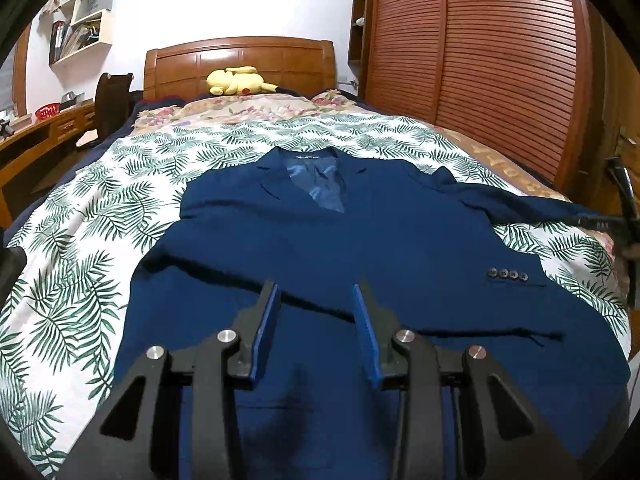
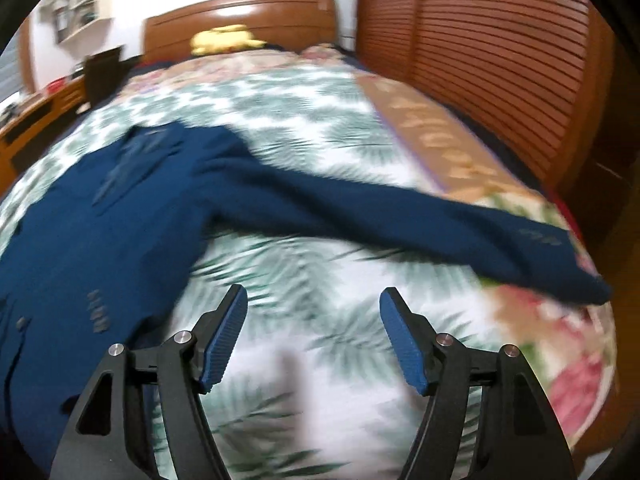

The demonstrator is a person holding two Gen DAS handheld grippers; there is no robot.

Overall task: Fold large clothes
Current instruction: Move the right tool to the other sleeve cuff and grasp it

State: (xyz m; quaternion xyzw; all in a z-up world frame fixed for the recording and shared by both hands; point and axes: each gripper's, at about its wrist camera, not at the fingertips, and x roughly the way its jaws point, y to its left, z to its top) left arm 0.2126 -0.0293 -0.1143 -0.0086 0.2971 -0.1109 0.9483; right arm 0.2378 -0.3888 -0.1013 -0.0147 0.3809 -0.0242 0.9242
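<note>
A navy blue suit jacket (image 1: 360,232) lies face up on the leaf-print bedspread (image 1: 100,208), collar toward the headboard. One sleeve is folded across its front, its cuff buttons (image 1: 507,274) at the right. The other sleeve (image 2: 400,216) stretches out to the right, its cuff near the bed's edge. My left gripper (image 1: 316,292) hovers over the jacket's lower front, open, with nothing between its blue pads. My right gripper (image 2: 314,296) is open above bare bedspread (image 2: 320,128), to the right of the jacket body (image 2: 100,232) and nearer than the outstretched sleeve. The right wrist view is blurred.
A yellow plush toy (image 1: 236,80) rests by the wooden headboard (image 1: 240,60). A slatted wooden wardrobe (image 1: 500,60) runs close along the bed's right side. A desk (image 1: 40,128) and dark chair (image 1: 114,100) stand at the left, under wall shelves.
</note>
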